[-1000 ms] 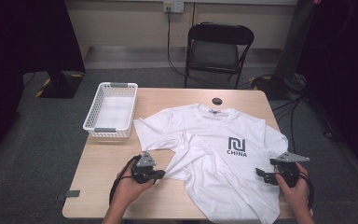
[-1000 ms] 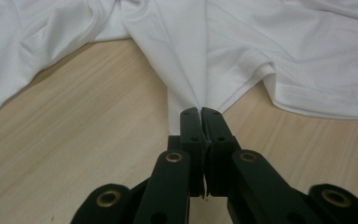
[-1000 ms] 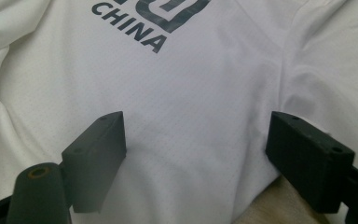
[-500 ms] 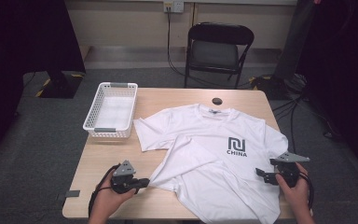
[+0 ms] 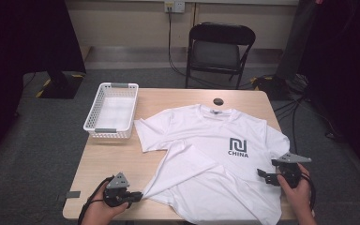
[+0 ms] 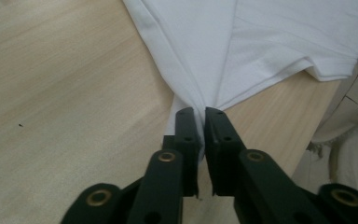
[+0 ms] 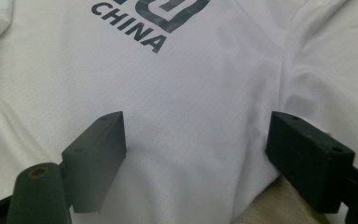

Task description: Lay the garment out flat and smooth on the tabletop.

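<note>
T-shirt (image 5: 215, 159) first: it lies chest-up across the right half of the table (image 5: 117, 157), its grey "CHINA" print (image 5: 237, 147) facing the ceiling, hem hanging slightly over the near edge. The left gripper (image 5: 130, 197) has its fingers (image 6: 186, 126) nipped on a bunched corner of the cloth down by the near left of the shirt; in the left gripper view the white fabric funnels right into the narrow slot between them. Those jaws have just been easing apart, yet the cloth is there between the pads and looks pinched, which I judge is the tail end of a pull to draw that folded-in side outward and flat. A flap of the shirt lies doubled over itself between that corner and the print, so the spreading is not finished.

Over on the right, the right gripper (image 5: 264, 174) sits by the shirt's near right edge with its fingers (image 7: 98, 154) spread wide; in the right gripper view they stand over plain white cloth and grip nothing. It looks parked, ready to pin or take the other side.

Further out: a white basket (image 5: 111, 111) stands at the far left of the table, well apart from the shirt, and a small dark round object (image 5: 218, 101) lies just beyond the collar. A black folding chair (image 5: 218, 51) stands behind the table. Nothing blocks either hand; the only hindrance is the shirt's own fold.
</note>
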The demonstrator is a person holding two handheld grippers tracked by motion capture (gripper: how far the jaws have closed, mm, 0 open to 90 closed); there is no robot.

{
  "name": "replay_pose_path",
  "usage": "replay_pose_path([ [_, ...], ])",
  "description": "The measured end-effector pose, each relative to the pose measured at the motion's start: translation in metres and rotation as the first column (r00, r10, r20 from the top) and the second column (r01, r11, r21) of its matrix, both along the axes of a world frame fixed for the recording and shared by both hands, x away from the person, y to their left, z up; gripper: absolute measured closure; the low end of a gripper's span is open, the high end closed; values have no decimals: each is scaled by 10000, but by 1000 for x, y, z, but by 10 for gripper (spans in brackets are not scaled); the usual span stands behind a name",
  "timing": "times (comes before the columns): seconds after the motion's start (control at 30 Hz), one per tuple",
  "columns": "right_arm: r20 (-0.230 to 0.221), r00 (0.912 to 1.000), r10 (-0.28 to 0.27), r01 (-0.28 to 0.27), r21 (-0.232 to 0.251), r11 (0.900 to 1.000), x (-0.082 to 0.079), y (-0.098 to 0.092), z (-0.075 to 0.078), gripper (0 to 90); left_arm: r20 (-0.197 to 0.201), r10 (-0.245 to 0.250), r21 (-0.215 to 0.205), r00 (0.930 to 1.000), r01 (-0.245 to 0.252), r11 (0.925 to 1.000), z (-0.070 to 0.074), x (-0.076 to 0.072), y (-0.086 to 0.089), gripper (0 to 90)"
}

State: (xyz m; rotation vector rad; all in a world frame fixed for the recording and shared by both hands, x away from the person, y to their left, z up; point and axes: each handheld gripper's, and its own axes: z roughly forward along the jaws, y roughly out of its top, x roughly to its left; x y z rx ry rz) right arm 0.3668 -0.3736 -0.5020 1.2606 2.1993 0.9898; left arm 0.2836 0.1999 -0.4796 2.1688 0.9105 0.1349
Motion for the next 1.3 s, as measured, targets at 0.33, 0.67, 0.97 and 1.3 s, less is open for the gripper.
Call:
replay_pose_path([
  [0.33, 1, 10000, 1, -1, 1, 10000, 0, 0, 0, 190, 1194, 904, 37, 9887, -915, 9958, 6, 34, -21, 402],
  [0.67, 0, 10000, 2, -2, 1, 10000, 0, 0, 0, 190, 1199, 1863, -456, 9751, -1821, 9822, -3, 86, -57, 413],
  [0.97, 1, 10000, 3, -3, -1, 10000, 0, 0, 0, 190, 1058, 1459, 33, 9836, -1471, 9891, -15, 95, -75, 706],
  [1.3, 0, 10000, 0, 0, -3, 10000, 0, 0, 0, 189, 492, 837, 278, 9953, -851, 9960, -11, 73, -64, 887],
])
